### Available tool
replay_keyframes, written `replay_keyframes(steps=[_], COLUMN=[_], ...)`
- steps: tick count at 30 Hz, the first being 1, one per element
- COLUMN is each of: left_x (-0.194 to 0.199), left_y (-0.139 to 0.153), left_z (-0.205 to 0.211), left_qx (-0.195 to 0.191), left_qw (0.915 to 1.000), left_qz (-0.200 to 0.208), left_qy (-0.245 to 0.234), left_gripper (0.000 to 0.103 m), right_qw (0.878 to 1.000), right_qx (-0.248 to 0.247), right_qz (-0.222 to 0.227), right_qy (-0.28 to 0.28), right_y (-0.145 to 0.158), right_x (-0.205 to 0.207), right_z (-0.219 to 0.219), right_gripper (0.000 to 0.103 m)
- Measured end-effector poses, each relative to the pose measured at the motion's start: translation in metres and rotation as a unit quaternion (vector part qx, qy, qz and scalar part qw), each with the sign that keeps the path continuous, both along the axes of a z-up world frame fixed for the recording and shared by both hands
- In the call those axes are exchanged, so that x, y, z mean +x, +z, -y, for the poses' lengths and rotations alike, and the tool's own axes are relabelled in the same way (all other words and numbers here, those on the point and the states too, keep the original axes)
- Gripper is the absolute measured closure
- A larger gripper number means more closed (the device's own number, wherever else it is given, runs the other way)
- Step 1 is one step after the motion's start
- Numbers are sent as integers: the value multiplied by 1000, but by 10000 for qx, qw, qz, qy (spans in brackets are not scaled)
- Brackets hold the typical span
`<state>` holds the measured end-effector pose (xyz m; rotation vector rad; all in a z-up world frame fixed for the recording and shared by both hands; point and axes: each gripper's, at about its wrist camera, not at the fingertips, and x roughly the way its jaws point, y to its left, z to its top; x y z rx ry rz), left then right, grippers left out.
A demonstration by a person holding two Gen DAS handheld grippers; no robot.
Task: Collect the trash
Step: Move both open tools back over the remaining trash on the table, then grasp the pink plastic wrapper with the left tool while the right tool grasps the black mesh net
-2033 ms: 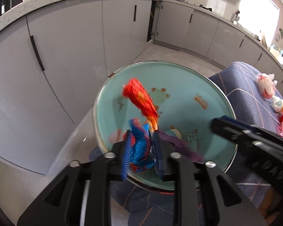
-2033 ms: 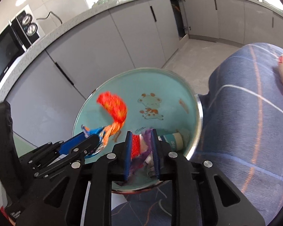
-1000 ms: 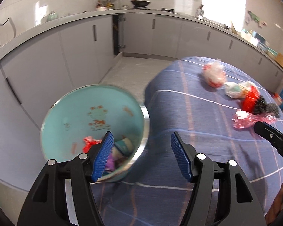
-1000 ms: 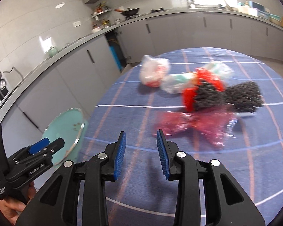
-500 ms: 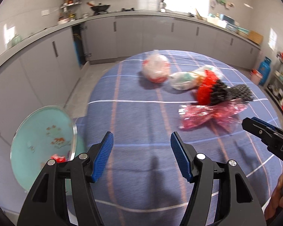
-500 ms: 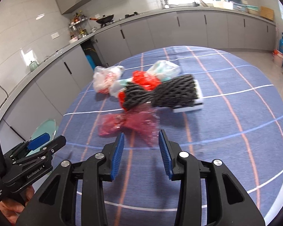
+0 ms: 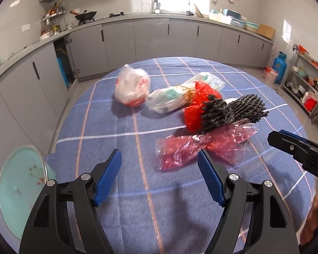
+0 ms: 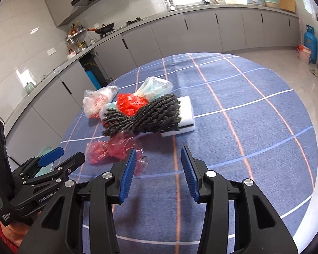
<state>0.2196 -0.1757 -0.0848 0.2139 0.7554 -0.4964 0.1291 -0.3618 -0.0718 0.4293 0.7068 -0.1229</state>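
pink wrap (image 7: 203, 148) lies on the blue cloth (image 7: 120, 122), just ahead of my left gripper (image 7: 160, 177), jaws wide apart, holding nothing. right gripper (image 8: 158, 170) also spread, empty. black netting (image 8: 144, 116), red bag (image 7: 196, 103) and two clear bags piled behind. teal bin (image 7: 17, 188) at far left.

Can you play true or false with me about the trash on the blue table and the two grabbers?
1. Both grabbers are open and hold nothing. True: left gripper, right gripper.
2. The pink wrapper is the trash nearest the grabbers. True.
3. The dark rope bundle sits inside the teal bin. False: it lies on the table.
4. The bin stands on the table. False: it is beside it, lower down.
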Motion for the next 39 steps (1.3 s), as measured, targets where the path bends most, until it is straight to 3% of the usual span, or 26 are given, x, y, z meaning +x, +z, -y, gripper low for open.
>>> replay_keyframes(steps=[12,16,17,18,30,39], left_x=[15,20,20,19,9,-6], left_y=[-19,-33,-34,-33,-30,-7], left_z=[38,49,49,49,30,-25], left_qx=[256,413,413,369,133,-414], left_qw=[9986,9960,9956,9956,9966,9972], left_qz=[-280,-595,-630,-623,-624,-617], left_qy=[-379,-521,-549,-588,-525,-62], left_gripper=[32,60,61,73,82,84], right_qw=[9999,9999,9998,9998,9997,9994], right_qx=[30,47,45,38,48,222], right_qz=[-52,-72,-71,-67,-57,11], right_qy=[-125,-147,-157,-172,-254,-265], right_y=[-3,-3,-3,-3,-1,1], right_x=[-5,-6,-6,-6,-5,5], right_z=[17,20,21,21,26,29], right_gripper=[59,59,59,59,59,59])
